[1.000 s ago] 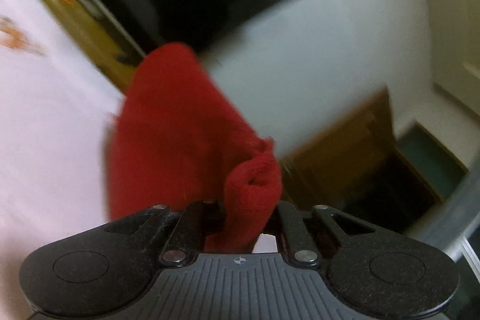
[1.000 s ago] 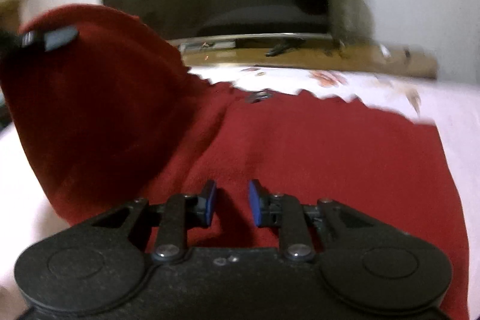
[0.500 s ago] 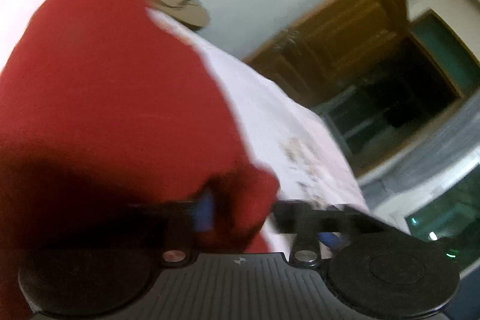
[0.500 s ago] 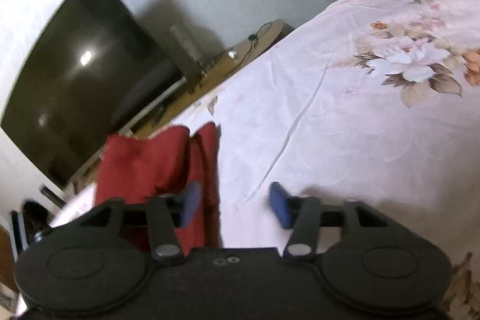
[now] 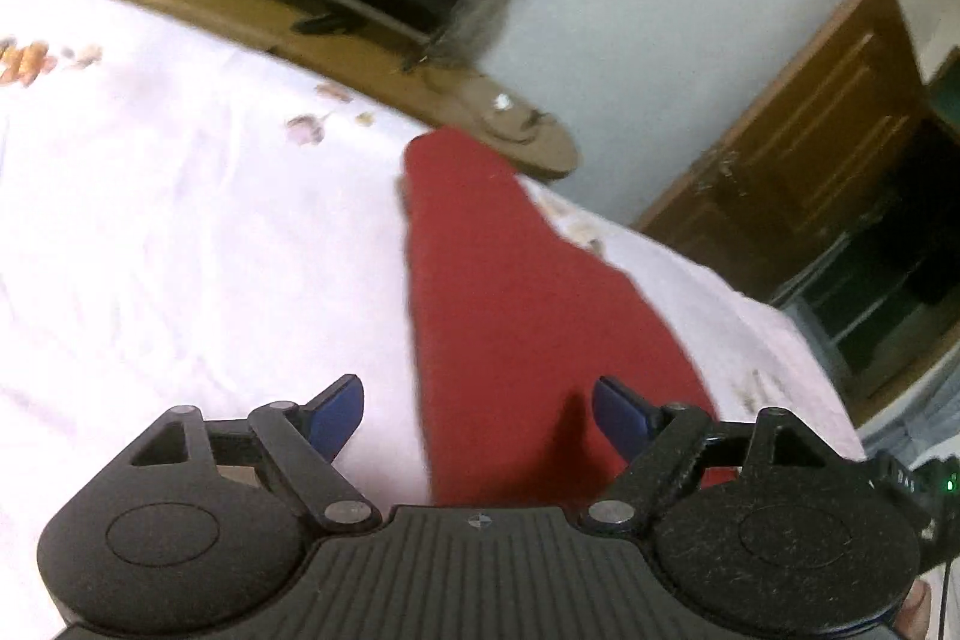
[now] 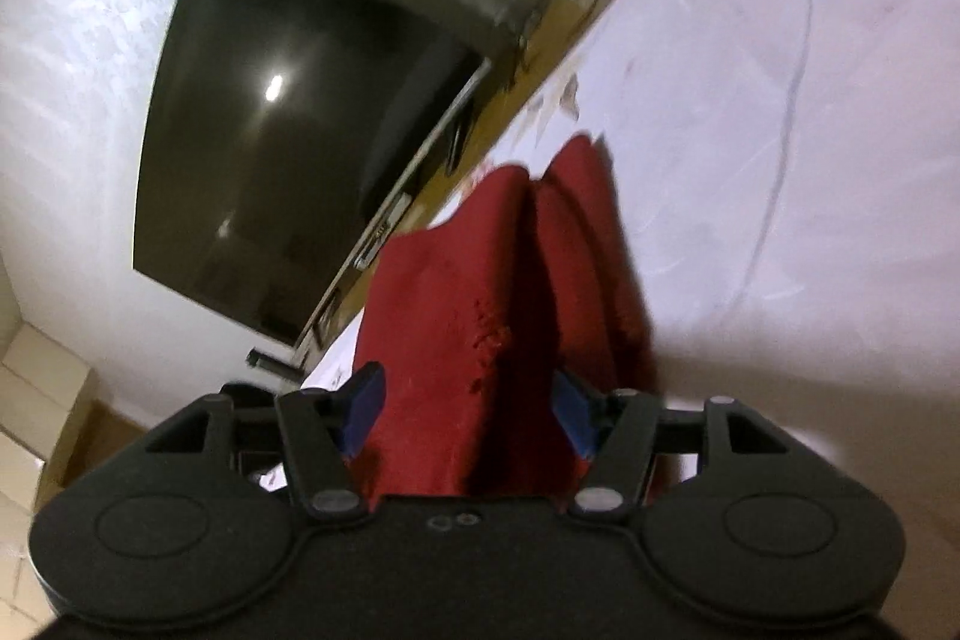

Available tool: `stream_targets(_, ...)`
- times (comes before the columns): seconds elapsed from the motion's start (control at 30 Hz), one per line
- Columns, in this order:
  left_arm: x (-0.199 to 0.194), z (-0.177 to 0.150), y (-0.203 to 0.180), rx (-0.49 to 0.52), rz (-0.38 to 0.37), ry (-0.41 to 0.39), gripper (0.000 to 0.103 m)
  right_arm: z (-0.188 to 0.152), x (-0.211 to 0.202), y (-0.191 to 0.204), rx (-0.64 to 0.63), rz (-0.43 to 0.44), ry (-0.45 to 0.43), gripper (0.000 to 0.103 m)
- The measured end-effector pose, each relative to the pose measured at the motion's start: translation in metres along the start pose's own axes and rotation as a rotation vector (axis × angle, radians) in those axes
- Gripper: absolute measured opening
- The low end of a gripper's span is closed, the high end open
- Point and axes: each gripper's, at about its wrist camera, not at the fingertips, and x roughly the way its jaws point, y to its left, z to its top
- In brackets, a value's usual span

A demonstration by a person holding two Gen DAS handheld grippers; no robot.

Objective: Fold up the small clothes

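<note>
White wall (image 5: 630, 40) and a dark TV (image 6: 288, 130) form the background; a wooden shelf (image 5: 360, 58) runs under the TV, and a brown door (image 5: 810, 148) is seen at 2 o'clock in the left wrist view. A bed (image 5: 180, 250) covered with a pale floral sheet serves as the work surface.

Task item: a red cloth (image 5: 528, 310). In the left wrist view it is laid on the bed as a long folded strip, running from the claw at 6 o'clock toward 12 o'clock, its far end lying close to the bed's edge by the shelf. In the right wrist view the cloth (image 6: 498, 292) is seen as two parallel folds with a crease between them, again running from 6 o'clock toward 12 o'clock.

Left claw (image 5: 480, 412): the jaws are set wide and are opening. The near end of the cloth is located between the blue pads (image 5: 336, 415), toward the right one, but is not pressed by them; bare sheet is seen beside the left pad.

Right claw (image 6: 468, 406): the jaws are set at medium width. The near end of the cloth fills the gap between the blue pads (image 6: 363, 409). Whether the pads press on the cloth cannot be told; the view is blurred.
</note>
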Motion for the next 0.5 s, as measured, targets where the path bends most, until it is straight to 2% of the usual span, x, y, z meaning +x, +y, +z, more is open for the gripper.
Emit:
stream_targets(0.13, 0.025, -0.004, 0.002, -0.008, 0.021, 0.030, 0.083, 0.015, 0.030, -0.001, -0.004, -0.062, 0.068, 0.060)
stream_targets(0.3, 0.034, -0.007, -0.001, -0.019, 0.019, 0.022, 0.083, 0.024, 0.059, 0.006, -0.042, -0.032, 0.130, 0.059)
stream_targets(0.37, 0.034, -0.005, 0.002, -0.018, 0.022, 0.015, 0.083, 0.027, 0.070, 0.009, -0.055, -0.043, 0.130, 0.054)
stream_targets(0.5, 0.035, 0.007, 0.008, -0.027, 0.048, -0.005, 0.083, 0.029, 0.075, 0.016, -0.109, -0.064, 0.102, 0.053)
